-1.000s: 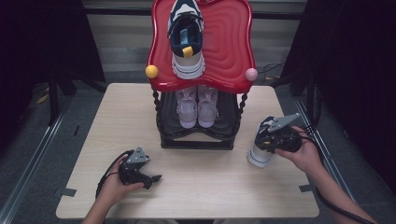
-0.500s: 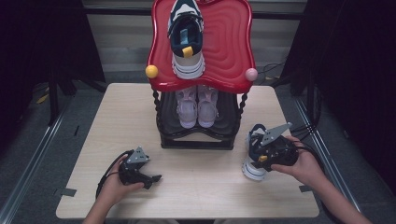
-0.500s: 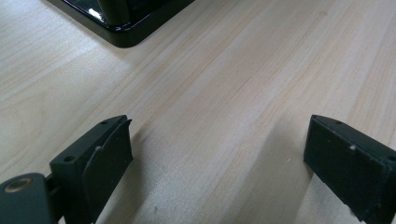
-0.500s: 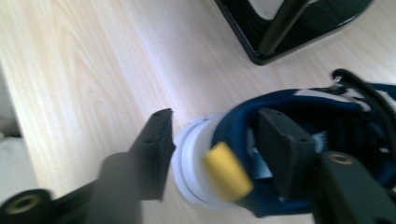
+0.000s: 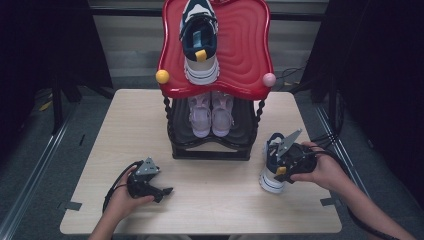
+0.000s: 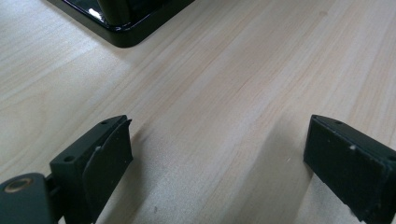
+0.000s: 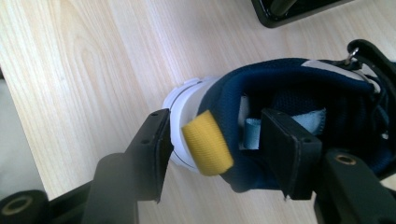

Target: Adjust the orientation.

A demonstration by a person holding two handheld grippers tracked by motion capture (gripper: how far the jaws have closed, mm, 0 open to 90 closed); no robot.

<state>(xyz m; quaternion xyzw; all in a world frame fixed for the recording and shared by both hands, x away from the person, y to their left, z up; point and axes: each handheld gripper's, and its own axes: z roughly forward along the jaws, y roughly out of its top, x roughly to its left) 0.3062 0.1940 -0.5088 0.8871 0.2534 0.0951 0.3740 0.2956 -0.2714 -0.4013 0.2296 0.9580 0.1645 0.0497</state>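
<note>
One navy shoe (image 5: 269, 181) stands on the table (image 5: 215, 210) just to the right of the rack's black base (image 5: 210, 152), its long axis running away from the person: white heel toward the table's near edge, toe toward the rack. The right gripper (image 5: 276, 170) comes at it from the right and sits over the heel end. In the right gripper view, the right gripper (image 7: 215, 135) straddles the back wall of the heel, with one jaw outside against the white heel and the other down inside the opening. The yellow pull tab (image 7: 208, 142) lies between them. The jaws have just been closing a little around that wall, but a sliver of pale lining shows beside the inner jaw, so they appear half apart and not yet clamped. This grip line is what the next move depends on: the jaws cross the shoe's length at the heel, so once squeezed the toe would hang forward. The matching shoe (image 5: 200, 45) lies on the red top shelf (image 5: 245, 50), heel also toward the person, with free space to its right. The left gripper (image 5: 164, 191) rests on the table well apart to the left, its jaws wide open over bare wood. The right hand is plainly the nearer one.
</note>
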